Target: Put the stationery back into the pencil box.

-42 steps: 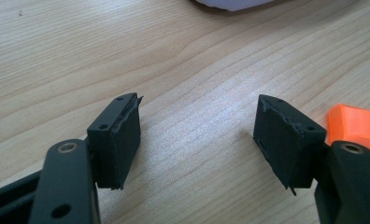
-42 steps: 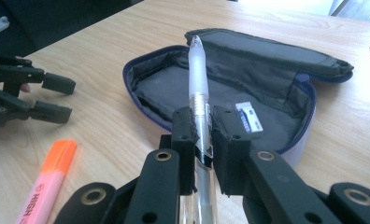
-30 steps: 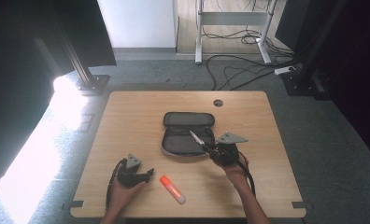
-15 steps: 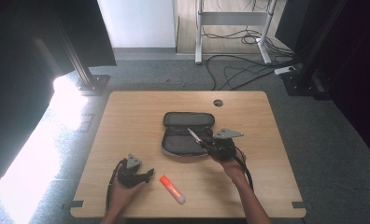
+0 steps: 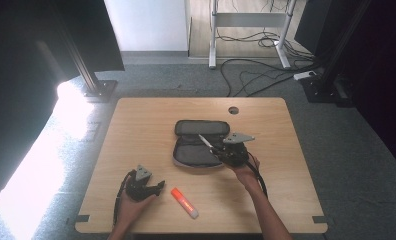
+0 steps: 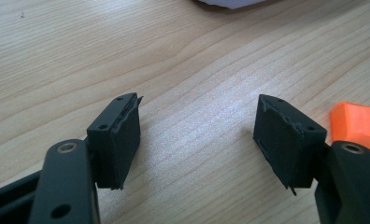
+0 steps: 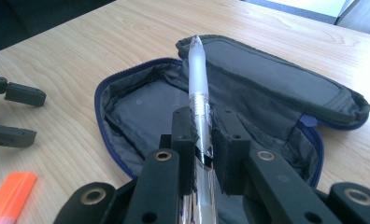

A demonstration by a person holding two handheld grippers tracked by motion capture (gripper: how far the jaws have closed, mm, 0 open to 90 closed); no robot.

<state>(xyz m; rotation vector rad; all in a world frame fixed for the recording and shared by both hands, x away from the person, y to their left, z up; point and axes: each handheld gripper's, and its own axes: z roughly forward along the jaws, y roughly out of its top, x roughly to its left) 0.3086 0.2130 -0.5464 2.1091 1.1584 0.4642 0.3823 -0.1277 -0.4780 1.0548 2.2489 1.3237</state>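
Pale wood grain runs across the bench (image 5: 136, 125), which stands on grey carpet with cables trailing behind it.

At the middle of the bench, the right hand-held gripper (image 7: 204, 135) is clamped on a pen (image 7: 198, 88) — a slim one with a frosted, translucent barrel, a clear section near the pads and a pointed tip. The pen sticks out past the jaws and slants over the pencil case (image 7: 267, 79) below it; in the high view the pen (image 5: 205, 141) shows as a thin pale line above the case (image 5: 196, 150).

The case is dark grey fabric with a blue zip edge, unzipped and folded open flat, its lid half lying away from the person. Its grey lining is creased, and the part of the inside that shows holds nothing; the gripper hides the rest.

Near the front left of the bench, the left hand-held gripper (image 6: 197, 135) rests low over bare wood with its jaws wide apart and nothing between them. Just beside it lies an orange highlighter (image 5: 184, 202) with a white end, well apart from the case.
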